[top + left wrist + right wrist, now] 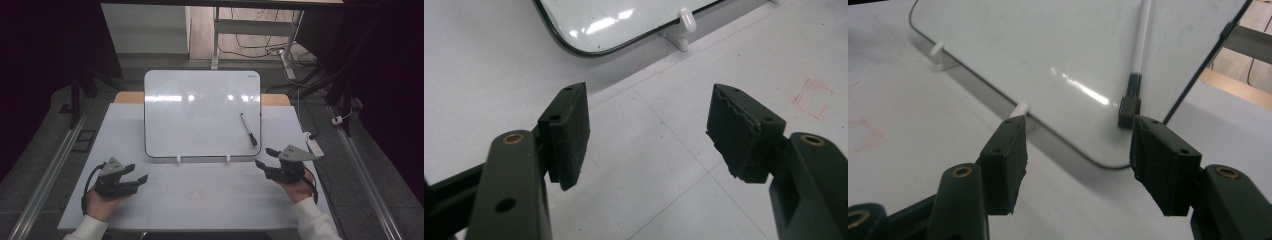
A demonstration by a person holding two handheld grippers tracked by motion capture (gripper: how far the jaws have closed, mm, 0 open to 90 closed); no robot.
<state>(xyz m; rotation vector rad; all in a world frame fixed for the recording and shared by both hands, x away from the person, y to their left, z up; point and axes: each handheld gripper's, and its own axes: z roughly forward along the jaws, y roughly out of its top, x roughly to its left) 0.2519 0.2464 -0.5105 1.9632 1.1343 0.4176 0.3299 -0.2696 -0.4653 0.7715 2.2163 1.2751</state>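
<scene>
With the marker [248, 129] lying on the whiteboard [200, 112] near its right edge, right gripper [265, 157] sits just below it, jaws apart, empty. Left gripper [136, 172] also apart. Approach should straddle the marker's barrel squarely before closing.

A whiteboard [202, 112] leans on two clips [178, 159] at the far middle of the table [200, 205]. A marker [248, 129] lies on its right part. Near left sits the left gripper [136, 173], near right the right gripper [265, 157].
</scene>
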